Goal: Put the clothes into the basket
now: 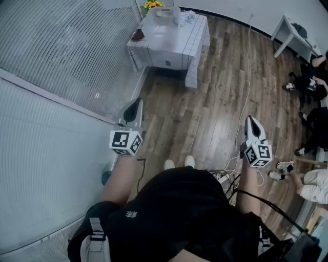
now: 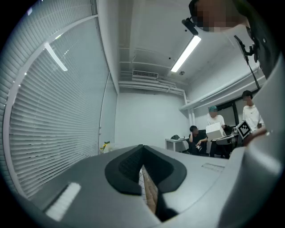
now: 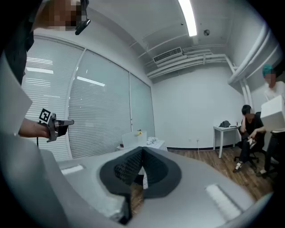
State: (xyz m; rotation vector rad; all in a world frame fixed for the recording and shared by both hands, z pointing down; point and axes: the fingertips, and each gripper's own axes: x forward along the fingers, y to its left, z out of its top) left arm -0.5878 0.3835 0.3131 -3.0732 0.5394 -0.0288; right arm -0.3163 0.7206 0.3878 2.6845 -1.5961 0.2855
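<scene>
Closest thing in the head view was the person's own black shirt [image 1: 179, 210], with the toes of white shoes [image 1: 178, 163] poking out past it on the wood floor [image 1: 215, 102]. Both arms were stretched forward, one gripper each.

The left gripper [image 1: 137, 102] had its jaws pressed together with nothing in them. Its own view [image 2: 142, 151] showed the dark pads meeting at the tip, with just a sliver of floor showing lower down. Same deal with the right gripper [image 1: 250, 121]: fully closed and empty, pads touching in its own view [image 3: 141, 153]. Both hung in the air over the floor, well apart from each other.

The task stuff was all way off at the far end of the room, on a small table with a checked cloth [image 1: 177, 48] next to the window blinds [image 1: 61, 46]. A pale see-through basket [image 1: 156, 28] sat on top. A light crumpled garment [image 1: 187, 18] lay just beside it on the right, and a dark red piece [image 1: 137, 35] was at the table's left edge. Some yellow flowers [image 1: 152, 4] stood behind the basket. Neither gripper was anywhere near any of it.

A thin white cable [image 1: 247, 77] trailed across the floor, and a few people [image 1: 312, 71] were sitting over on the right by a white desk [image 1: 291, 29].
</scene>
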